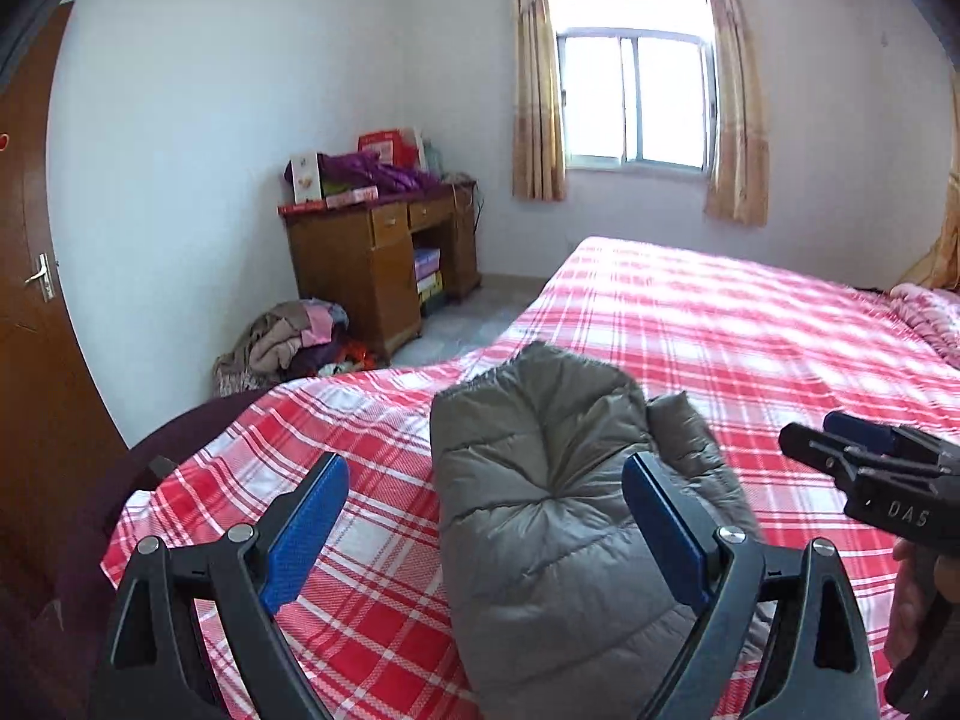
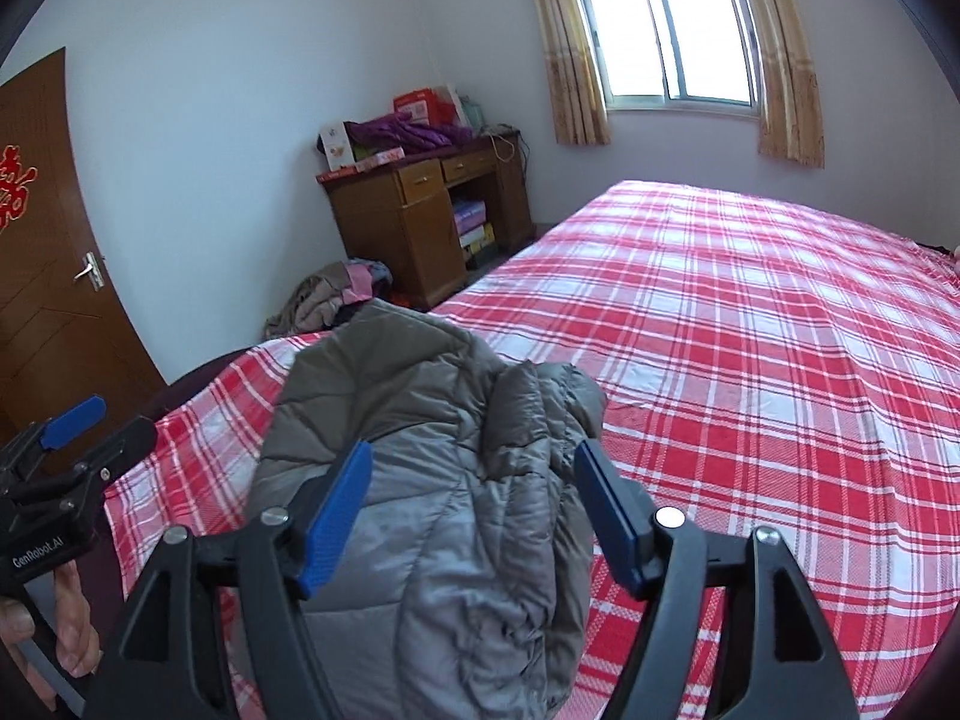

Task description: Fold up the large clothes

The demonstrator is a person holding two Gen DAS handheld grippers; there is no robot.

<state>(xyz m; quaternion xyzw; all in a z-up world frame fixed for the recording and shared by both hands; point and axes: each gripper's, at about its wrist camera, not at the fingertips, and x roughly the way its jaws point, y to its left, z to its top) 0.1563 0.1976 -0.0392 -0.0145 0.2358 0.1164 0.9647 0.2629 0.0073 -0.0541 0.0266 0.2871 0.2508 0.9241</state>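
Two released tools, left tool (image 1: 485, 516) and right tool (image 2: 474, 504), are hovering over the jacket (image 1: 558, 516), whose long axis is running straight ahead on the bed (image 1: 750, 324).

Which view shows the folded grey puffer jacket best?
The right wrist view: the grey puffer jacket shows its layered folds on the plaid bedsheet. The left wrist view shows one quilted face, its right edge behind a finger.
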